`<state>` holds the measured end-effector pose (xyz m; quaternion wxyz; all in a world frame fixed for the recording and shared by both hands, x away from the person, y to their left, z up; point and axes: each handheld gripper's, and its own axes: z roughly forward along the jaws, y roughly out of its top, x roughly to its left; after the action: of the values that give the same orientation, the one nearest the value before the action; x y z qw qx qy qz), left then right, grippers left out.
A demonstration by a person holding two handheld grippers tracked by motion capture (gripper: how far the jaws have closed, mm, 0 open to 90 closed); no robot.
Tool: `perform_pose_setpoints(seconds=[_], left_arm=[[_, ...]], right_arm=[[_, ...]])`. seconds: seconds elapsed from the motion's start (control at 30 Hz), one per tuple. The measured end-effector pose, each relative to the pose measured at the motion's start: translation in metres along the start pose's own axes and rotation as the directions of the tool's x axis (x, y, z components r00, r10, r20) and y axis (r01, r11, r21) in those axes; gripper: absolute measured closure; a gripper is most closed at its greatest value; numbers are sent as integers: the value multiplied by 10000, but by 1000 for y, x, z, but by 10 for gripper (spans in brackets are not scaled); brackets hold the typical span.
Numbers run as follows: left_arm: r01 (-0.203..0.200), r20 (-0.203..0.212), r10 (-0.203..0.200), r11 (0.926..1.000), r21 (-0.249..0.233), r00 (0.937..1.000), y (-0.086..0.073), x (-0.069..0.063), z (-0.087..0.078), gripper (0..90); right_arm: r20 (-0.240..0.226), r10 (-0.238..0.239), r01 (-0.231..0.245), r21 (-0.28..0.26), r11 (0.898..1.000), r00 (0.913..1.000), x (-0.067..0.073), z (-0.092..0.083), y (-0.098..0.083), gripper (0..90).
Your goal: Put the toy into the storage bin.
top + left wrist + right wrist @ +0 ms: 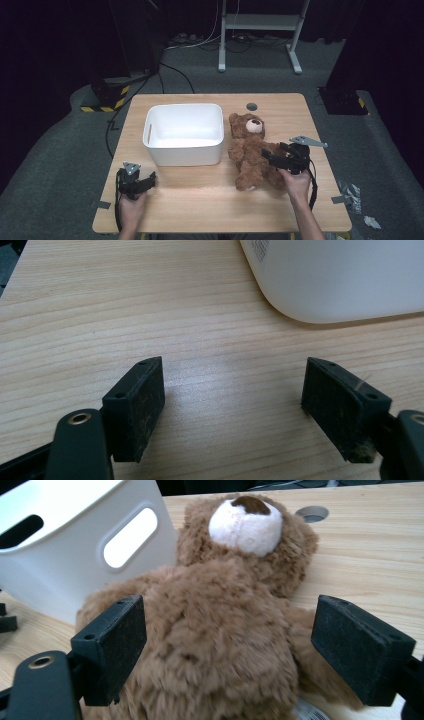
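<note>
Grasping stage: right claw (227,645), jaws wide, straddles the brown plush teddy bear (220,630) lying on the wooden counter (280,107) beside the white plastic bin (184,132); closing comes next. Left claw (232,405) rests wide, empty.

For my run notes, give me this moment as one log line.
right gripper: open, jaws astride teddy bear | left gripper: open over table | white bin: beside bear

Parts cut off or covered

In the right gripper view the teddy bear (220,630) is cut by the bottom edge, and its legs are behind the black fingers (112,647). The white bin (340,275) in the left gripper view is cut by the top and right edges; its small label text is unreadable.
</note>
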<state>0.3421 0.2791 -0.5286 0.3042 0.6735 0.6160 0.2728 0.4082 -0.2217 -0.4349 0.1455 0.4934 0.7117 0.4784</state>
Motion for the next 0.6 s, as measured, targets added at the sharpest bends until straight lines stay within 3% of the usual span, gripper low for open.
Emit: perform_pose_setpoints(seconds=[0.6], left_arm=[[-63, 11, 63, 10000, 40, 10000, 0, 1, 0, 250]], right_arm=[[275, -212, 194, 624, 9979, 9994, 5, 31, 22, 146]])
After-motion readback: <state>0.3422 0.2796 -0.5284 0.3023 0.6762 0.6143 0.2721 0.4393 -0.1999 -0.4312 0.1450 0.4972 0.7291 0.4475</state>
